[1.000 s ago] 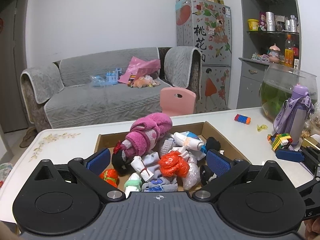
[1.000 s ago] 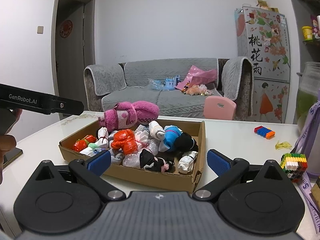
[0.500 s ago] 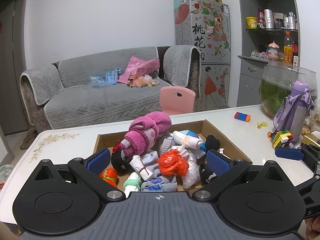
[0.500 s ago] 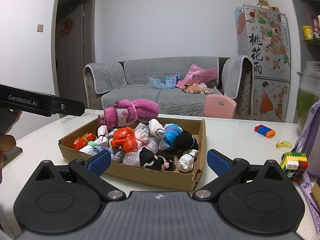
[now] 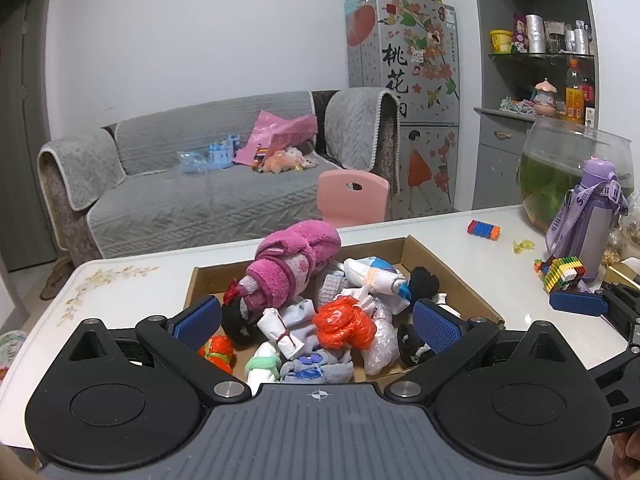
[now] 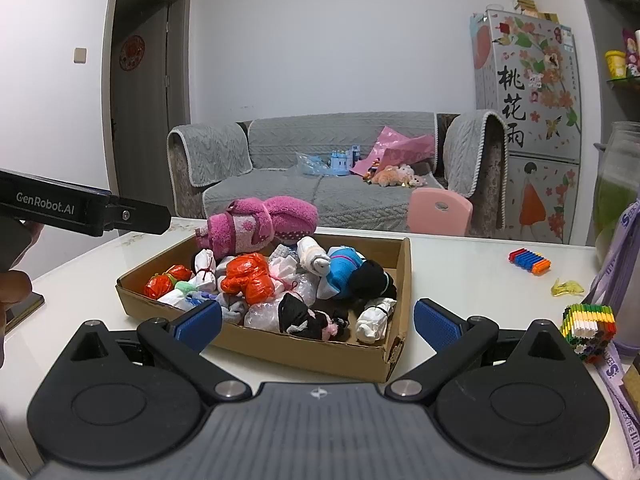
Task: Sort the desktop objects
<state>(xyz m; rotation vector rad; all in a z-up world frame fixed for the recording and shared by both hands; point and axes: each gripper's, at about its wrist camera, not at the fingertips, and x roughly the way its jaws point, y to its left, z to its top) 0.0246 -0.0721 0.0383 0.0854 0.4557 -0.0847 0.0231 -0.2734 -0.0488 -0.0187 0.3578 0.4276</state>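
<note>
**Cardboard tray of bundles, both grippers held wide**

Cardboard forms the shallow tray [image 6: 400,280] that sits on our white counter [image 6: 460,272], low in the middle of both frames. It is heaped with small bundles. A pink plush roll [image 6: 260,226] lies along its far left edge, sticking up above the rim. Near the middle of the heap sits an orange plastic bundle [image 6: 246,278], and a smaller orange one [image 6: 160,284] lies in the near left corner. To the right we see a blue and white rolled bundle [image 6: 340,270] touching a black sock ball [image 6: 370,280], and a white rolled sock [image 6: 374,320] lies by the near right wall.

Our left gripper [image 5: 318,322] hovers over the near end of the tray with its blue-padded fingers [image 5: 436,324] spread wide and nothing between them. Our right gripper [image 6: 318,320] hangs before the tray's near wall, its fingers [image 6: 436,324] likewise released and empty. In the right wrist view the left tool shows as a black bar at the left edge of the frame, with part of a hand [image 6: 14,284] below it.

On the counter to the right of the tray lie a striped block roll [image 6: 528,261], a small yellow scrap [image 6: 567,287] and a multicoloured block cube [image 6: 587,330]. A purple bottle [image 5: 592,220] stands at the right of the left wrist frame, before a glass fishbowl [image 5: 560,160] of green water.
</note>
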